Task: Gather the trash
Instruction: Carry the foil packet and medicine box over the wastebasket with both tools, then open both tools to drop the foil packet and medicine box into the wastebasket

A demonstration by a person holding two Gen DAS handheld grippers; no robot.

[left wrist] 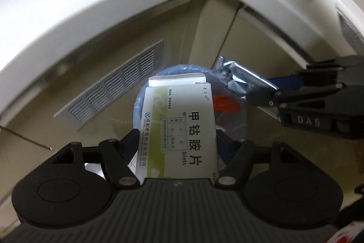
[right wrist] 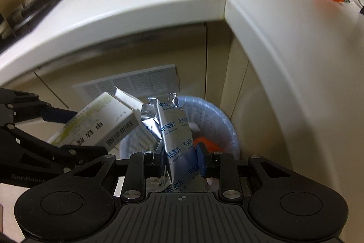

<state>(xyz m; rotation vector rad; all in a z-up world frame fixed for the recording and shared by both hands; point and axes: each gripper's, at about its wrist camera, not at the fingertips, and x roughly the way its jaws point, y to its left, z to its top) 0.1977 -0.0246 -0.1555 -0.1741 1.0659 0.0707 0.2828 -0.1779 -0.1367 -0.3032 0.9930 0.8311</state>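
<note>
Fingers: left gripper clamps the medicine box; right gripper pinches the foil packet. Both hang over the bin below the counter corner. Risk: box sits left of rim, may drop outside

On the white-and-green cardboard medicine box I read large black "甲钴胺片" and the letters "blets"; the smaller print along its green edge is too fine for me. The silver foil sachet repeats "甲钴胺片" in blue. I see "DAS" embossed on the black right gripper body, and "Gen Robot" on the black left gripper body.
</note>
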